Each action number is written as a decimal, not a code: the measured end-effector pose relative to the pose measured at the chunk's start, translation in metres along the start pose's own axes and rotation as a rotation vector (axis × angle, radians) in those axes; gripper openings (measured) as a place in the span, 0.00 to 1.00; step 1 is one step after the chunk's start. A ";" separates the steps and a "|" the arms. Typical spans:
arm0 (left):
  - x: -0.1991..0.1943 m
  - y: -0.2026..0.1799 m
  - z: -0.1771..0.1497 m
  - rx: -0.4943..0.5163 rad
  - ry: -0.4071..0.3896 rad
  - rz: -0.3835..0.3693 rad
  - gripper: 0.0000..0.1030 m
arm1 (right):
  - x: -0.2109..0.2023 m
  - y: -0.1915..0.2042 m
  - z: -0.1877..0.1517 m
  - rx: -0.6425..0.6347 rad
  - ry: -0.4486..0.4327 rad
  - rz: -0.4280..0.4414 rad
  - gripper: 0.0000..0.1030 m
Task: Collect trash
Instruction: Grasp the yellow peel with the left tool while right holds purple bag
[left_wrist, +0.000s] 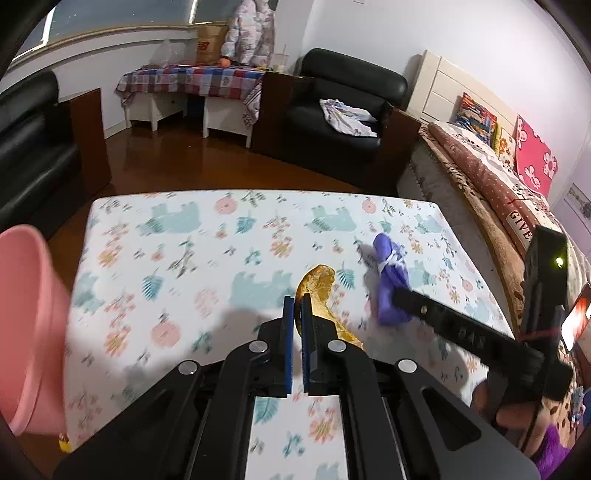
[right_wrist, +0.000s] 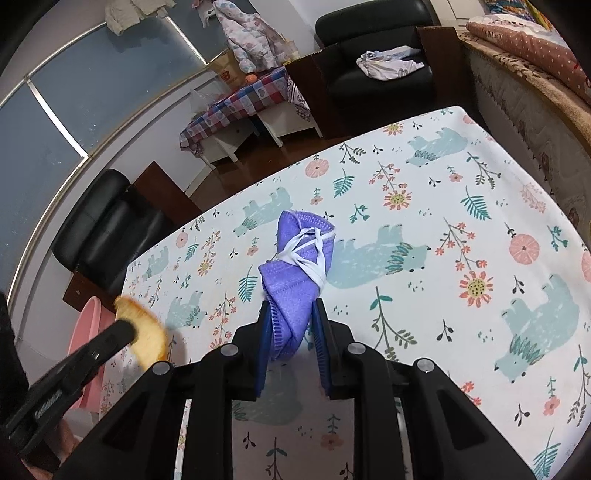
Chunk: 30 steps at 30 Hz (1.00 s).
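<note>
The left gripper (left_wrist: 297, 302) has its blue pads drawn almost together on a thin yellow-brown peel (left_wrist: 320, 291), pinched near its lower half so that the curved upper end rises above and to the right of the fingertips and the rest trails down past the right finger. In the right wrist view the same peel (right_wrist: 146, 334) shows blurred at the tip of the left gripper (right_wrist: 127, 330), out to the left over the edge of the table; whether it is fruit peel or a crust of something else is hard to say at this blur.

The right gripper (right_wrist: 291, 314) stands at a narrow gap, both pads pressed on the lower fold of a crumpled purple face mask (right_wrist: 295, 258) bound in its own white ear loops. The mask sticks up and forward from between the fingers, clear above the fingertips. From the left wrist view the mask (left_wrist: 389, 275) hangs at the end of the right gripper's fingers (left_wrist: 406, 301), just right of the peel and apart from it.

Both are above a table covered by a bear-and-flower cloth (left_wrist: 184, 236). A pink bin (left_wrist: 33, 325) stands at the table's left edge, well left of the left gripper
</note>
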<state>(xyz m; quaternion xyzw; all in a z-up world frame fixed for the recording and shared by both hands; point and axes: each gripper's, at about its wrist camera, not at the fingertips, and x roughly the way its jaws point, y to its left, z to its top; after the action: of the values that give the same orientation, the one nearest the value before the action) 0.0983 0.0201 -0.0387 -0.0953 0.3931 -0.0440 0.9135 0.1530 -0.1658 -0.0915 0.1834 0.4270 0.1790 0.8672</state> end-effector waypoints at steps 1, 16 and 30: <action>-0.004 0.002 -0.002 -0.005 -0.001 0.002 0.03 | 0.000 0.001 0.000 0.000 0.000 0.001 0.21; -0.080 0.026 -0.030 -0.029 -0.094 0.057 0.03 | 0.003 0.003 0.000 -0.004 0.003 -0.007 0.21; -0.133 0.063 -0.046 -0.113 -0.176 0.100 0.03 | 0.004 0.033 -0.018 -0.079 0.009 -0.072 0.21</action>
<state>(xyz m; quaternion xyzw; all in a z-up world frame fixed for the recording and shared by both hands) -0.0264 0.0961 0.0120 -0.1304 0.3175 0.0324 0.9387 0.1363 -0.1319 -0.0888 0.1328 0.4297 0.1653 0.8777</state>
